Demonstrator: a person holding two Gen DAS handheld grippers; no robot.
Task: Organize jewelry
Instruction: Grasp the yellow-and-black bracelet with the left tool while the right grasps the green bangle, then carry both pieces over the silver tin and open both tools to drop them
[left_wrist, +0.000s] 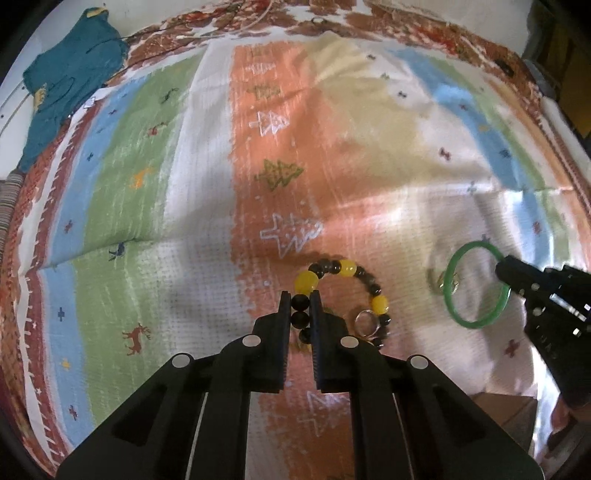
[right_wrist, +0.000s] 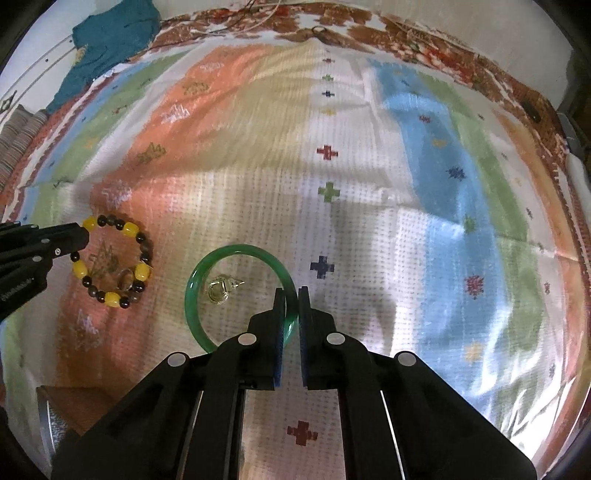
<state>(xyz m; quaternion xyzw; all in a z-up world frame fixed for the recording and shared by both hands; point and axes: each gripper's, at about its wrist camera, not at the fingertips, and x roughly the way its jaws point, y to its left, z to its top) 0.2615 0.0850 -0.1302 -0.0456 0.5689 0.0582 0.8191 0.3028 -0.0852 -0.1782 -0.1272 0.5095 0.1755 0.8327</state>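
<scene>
The left gripper (left_wrist: 300, 295) is clamped on the dark-and-yellow beaded bracelet (left_wrist: 343, 291); the right gripper (right_wrist: 291, 291) is clenched on the smooth green bangle (right_wrist: 236, 295), right of the bracelet. Both loops lie near flat on the striped woven cloth (right_wrist: 369, 177), without long axis. Lifting is judged next, kept level, clear of the silver ring (left_wrist: 365, 321).

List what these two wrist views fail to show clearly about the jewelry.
- Beaded bracelet: in the left wrist view, the left gripper covers its near beads.
- Green bangle: in the right wrist view, the right gripper hides its near arc.
- Silver ring: too small to tell any detail.
- Gold piece inside the bangle: too blurred to tell what it is.
</scene>
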